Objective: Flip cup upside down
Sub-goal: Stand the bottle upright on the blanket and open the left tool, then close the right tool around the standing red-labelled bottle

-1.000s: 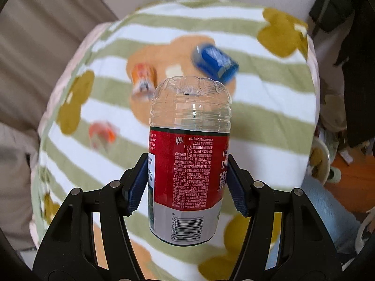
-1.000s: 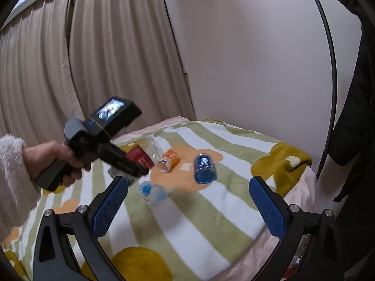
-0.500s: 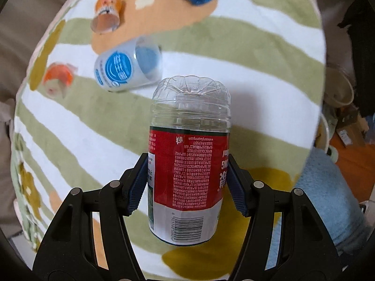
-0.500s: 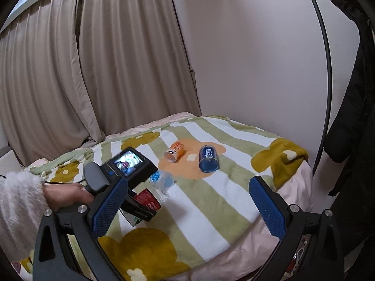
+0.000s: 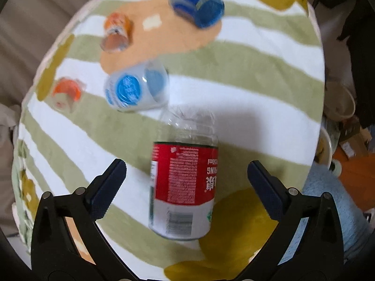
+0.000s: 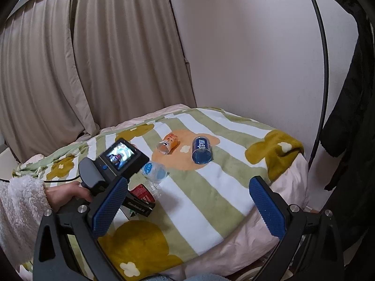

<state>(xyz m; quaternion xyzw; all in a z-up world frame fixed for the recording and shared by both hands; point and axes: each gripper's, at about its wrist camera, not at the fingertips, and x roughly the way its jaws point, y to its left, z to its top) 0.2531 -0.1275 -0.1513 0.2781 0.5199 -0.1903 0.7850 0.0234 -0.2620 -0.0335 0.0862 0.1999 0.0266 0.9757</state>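
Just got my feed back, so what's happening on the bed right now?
The left claw is open, and the red-label cup sits between its fingers on the striped blanket, base toward the camera's far side, untouched by either pad. The right claw hangs open above the bed, holding nothing. Other cups lie on their sides farther back: a white-and-blue cup, an orange cup and a blue cup.
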